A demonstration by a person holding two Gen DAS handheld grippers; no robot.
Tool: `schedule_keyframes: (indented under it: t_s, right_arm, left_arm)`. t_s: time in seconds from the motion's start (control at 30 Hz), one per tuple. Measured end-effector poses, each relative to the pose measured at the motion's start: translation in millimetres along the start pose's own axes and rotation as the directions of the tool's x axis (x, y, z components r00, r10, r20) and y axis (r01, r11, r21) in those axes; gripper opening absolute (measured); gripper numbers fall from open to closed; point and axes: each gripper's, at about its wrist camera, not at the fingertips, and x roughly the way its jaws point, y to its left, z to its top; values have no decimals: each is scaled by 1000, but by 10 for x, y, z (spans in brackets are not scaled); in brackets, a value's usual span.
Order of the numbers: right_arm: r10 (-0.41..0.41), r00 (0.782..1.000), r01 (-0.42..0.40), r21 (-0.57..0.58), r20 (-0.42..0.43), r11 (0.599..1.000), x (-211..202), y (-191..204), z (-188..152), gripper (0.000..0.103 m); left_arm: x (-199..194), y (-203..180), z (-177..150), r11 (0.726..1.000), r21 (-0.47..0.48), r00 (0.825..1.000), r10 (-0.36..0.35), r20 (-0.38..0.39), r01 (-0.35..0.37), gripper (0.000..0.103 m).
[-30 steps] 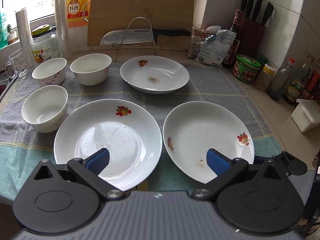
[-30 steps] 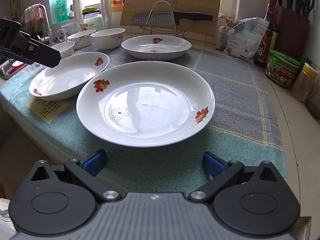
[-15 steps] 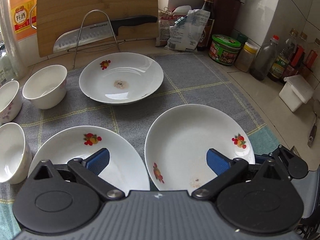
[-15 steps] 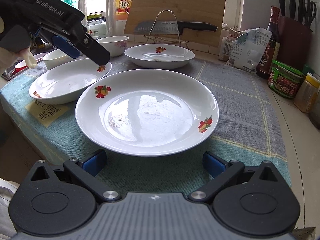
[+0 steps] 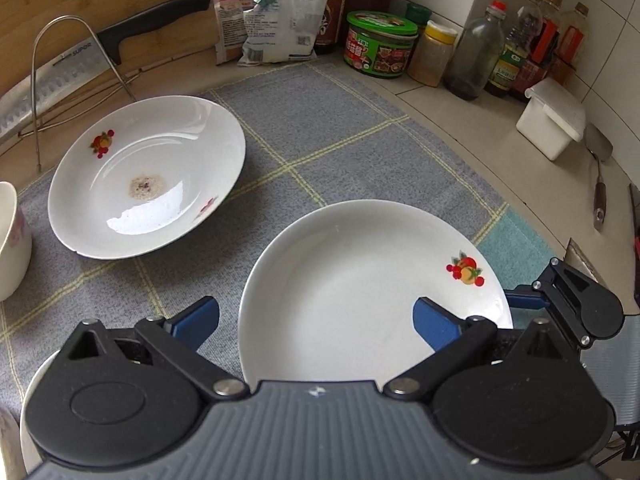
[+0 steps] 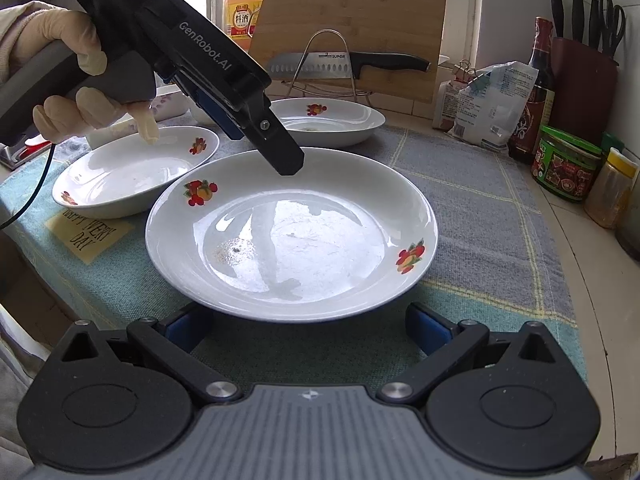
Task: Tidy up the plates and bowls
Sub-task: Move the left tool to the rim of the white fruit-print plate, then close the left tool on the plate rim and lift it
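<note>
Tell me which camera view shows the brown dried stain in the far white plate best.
The left wrist view: it looks down into the far white plate, so the brown dried stain is plain. In the right wrist view that plate is low and partly hidden; the stain barely shows.

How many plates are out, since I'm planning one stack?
3: the near plate before the right gripper, the left plate beside it, and the far plate by the knife rack. Others may be hidden.

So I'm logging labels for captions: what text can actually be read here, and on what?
"GenRobot.AI": left gripper body.
"SUPOR": knife blade.
"HAPPY EVERY DAY", roughly: yellow patch on the cloth.
"料酒": orange bottle.
Snack bags, green jar, sauce bottles: too small or blurred to read.
</note>
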Motion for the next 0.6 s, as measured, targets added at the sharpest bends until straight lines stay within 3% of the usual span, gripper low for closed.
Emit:
schedule_keyframes:
  t_s: [0.27,0.43,0.6]
  right_arm:
    - [-17,1000,18,12,-18,1000,-4,26,18,103]
    - [-23,1000,23,17,-17,1000,-3,30,12,103]
    - [-15,1000,15,11,-2,1000,-14,22,-10,103]
  left_arm:
    - [199,68,128,989,83,991,-113,-76,119,102]
    - [312,103,165,983,69,978,-160,-131,170,99]
    - [329,71,201,982,90,975,-151,-162,167,96]
